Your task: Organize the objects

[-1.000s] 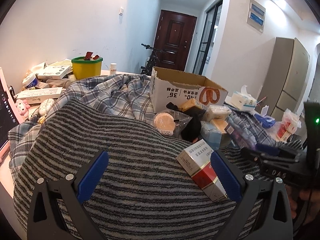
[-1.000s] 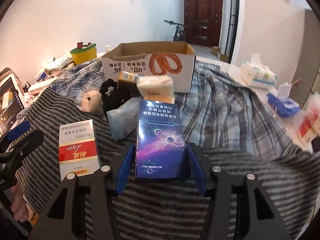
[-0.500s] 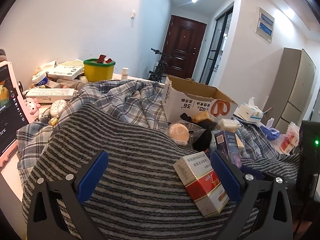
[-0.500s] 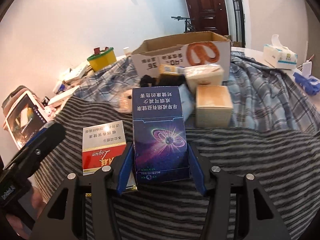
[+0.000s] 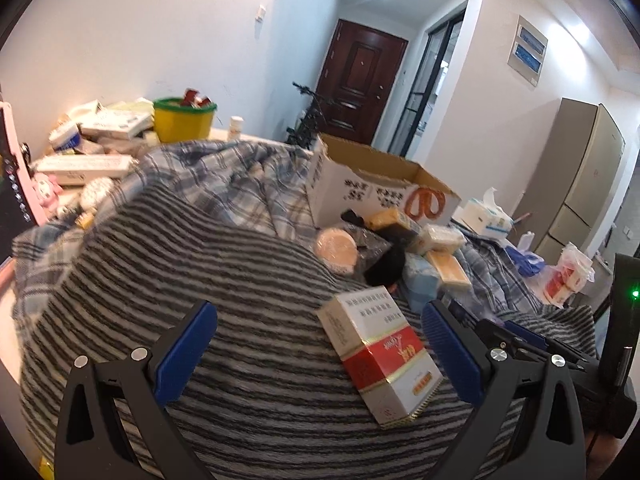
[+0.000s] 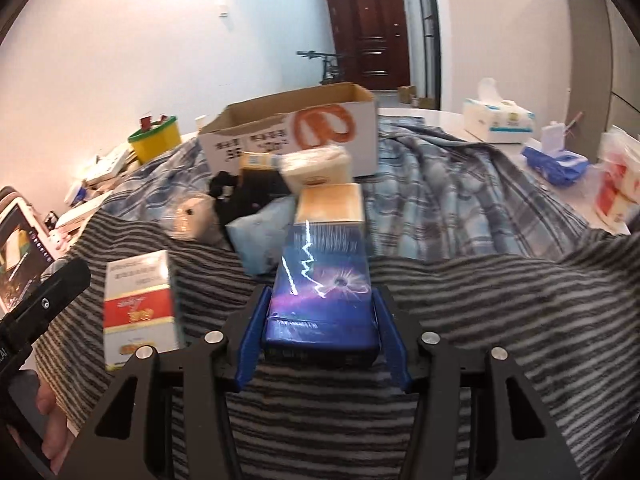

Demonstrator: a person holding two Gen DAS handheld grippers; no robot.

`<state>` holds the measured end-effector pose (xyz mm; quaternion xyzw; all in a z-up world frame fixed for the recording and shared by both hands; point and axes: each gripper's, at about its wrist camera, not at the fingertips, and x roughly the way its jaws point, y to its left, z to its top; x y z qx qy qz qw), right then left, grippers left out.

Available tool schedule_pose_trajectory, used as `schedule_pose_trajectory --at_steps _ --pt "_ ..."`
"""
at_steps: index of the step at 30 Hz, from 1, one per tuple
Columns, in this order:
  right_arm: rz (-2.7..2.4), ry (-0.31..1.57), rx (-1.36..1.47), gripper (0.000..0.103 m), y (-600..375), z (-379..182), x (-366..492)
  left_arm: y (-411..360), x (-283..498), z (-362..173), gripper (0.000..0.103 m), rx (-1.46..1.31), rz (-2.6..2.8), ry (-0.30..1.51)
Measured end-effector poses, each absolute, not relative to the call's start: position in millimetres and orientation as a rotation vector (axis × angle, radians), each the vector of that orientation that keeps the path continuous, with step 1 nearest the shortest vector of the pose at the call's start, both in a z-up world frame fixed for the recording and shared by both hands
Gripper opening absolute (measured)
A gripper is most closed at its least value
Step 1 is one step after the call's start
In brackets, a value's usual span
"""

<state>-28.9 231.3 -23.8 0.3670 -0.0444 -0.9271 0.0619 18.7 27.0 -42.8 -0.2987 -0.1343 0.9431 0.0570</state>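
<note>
My right gripper [image 6: 322,340] is shut on a dark blue box [image 6: 324,292] with a galaxy print, its pads against the box's two long sides. The box tilts away from me, low over the striped cloth [image 6: 500,320], and looks blurred. A red and white box [image 5: 380,356] lies on the same cloth, inside my left gripper [image 5: 320,348], close to the right finger. That gripper is open wide and grips nothing. From the right wrist view, the red and white box [image 6: 140,312] sits to the left of the blue one, with the left gripper's black finger [image 6: 44,304] beside it.
An open cardboard box [image 6: 300,132] stands behind a pile of small packets [image 6: 320,168] on a plaid cloth [image 6: 440,184]. A yellow tub [image 5: 184,120] and stacked boxes sit far left. A tissue box [image 6: 498,120] and bags sit far right. A hand [image 6: 52,420] shows at the lower left.
The blue box has tipped forward and sunk toward the striped cloth in my right gripper, drifting right of the red and white box. My left gripper has barely moved.
</note>
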Motion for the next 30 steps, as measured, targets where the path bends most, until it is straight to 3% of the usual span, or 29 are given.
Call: schedule_pose_trajectory --at_steps 10,21,30 --pt "-2.772 -0.095 1.131 0.050 227.1 -36.0 -33.5 39.0 19.4 -44.5 0.103 -0.919 2.863 -0.358" --pt "-2.800 -0.151 1.107 0.064 237.9 -29.3 -29.6 44.0 17.7 -54.1 0.103 -0.963 2.834 -0.402" --pt "-2.810 -0.148 1.104 0.065 245.7 -29.8 -29.1 56.3 14.0 -57.5 0.103 -1.006 2.805 -0.451"
